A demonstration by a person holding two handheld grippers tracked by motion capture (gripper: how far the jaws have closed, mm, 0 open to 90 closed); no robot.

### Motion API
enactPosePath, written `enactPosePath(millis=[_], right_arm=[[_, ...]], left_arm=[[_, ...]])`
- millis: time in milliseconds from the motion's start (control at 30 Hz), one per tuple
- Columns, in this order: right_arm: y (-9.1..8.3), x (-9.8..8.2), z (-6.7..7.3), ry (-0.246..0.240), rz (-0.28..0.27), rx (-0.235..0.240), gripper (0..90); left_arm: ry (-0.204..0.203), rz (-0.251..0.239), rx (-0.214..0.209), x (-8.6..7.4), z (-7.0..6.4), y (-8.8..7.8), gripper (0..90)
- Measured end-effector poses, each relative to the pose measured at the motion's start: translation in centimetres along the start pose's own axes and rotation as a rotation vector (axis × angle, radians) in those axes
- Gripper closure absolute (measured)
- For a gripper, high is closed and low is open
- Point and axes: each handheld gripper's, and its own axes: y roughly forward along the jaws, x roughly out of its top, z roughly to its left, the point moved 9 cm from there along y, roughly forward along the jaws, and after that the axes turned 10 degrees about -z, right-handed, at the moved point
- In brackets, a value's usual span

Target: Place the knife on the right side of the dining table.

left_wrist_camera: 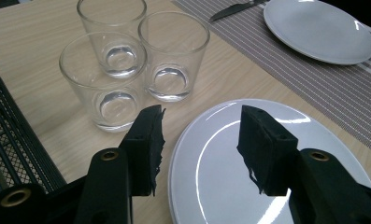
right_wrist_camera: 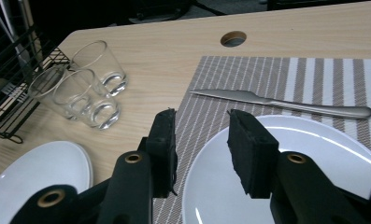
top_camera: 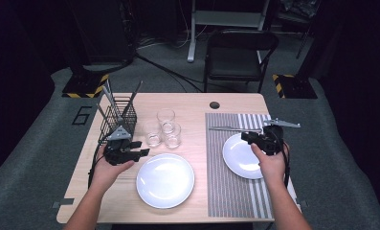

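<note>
**Steel knife flat on the striped mat, both tools empty**

Steel, slim and grey, the knife (right_wrist_camera: 286, 103) lies flat on the striped placemat (top_camera: 235, 191), just beyond the far rim of the right-hand white plate (top_camera: 239, 160). Its long axis runs across the bench (top_camera: 192, 103), parallel to the far edge; in the right gripper view the blade tip points toward the three glasses (top_camera: 162, 128) and the handle points away from them.

The right tool (right_wrist_camera: 201, 140) hovers over the near part of that plate, jaws apart with nothing between them. The left tool (left_wrist_camera: 202, 140) hangs over the edge of the second white plate (top_camera: 165, 180), which sits on bare wood, jaws wide and empty. A black wire rack (top_camera: 117, 119) stands left of the glasses.
</note>
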Motion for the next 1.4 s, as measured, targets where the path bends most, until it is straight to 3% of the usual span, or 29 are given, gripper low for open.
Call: enactPosePath(millis=[300, 533, 933, 1167, 1400], right_arm=[[-0.3, -0.6, 2.0, -0.042, 0.017, 0.038, 60.5], [0.0, -2.6, 4.1, -0.096, 0.056, 0.082, 59.1], [0.7, -6.3, 6.6, -0.133, 0.095, 0.139, 59.0], [0.8, -7.3, 7.6, -0.165, 0.095, 0.173, 58.7], [1.4, -8.8, 8.8, -0.231, 0.096, 0.203, 57.6]], left_arm=[[-0.014, -0.012, 0.007, 0.1, 0.3, -0.1, 51.2], [-0.032, -0.026, -0.010, 0.2, 0.3, -0.3, 51.9], [-0.017, -0.008, 0.005, -0.2, 0.6, -0.1, 54.9], [-0.002, 0.009, 0.007, -0.4, 0.7, -0.1, 54.7], [0.011, 0.015, 0.026, -0.5, 0.9, -0.2, 53.9]])
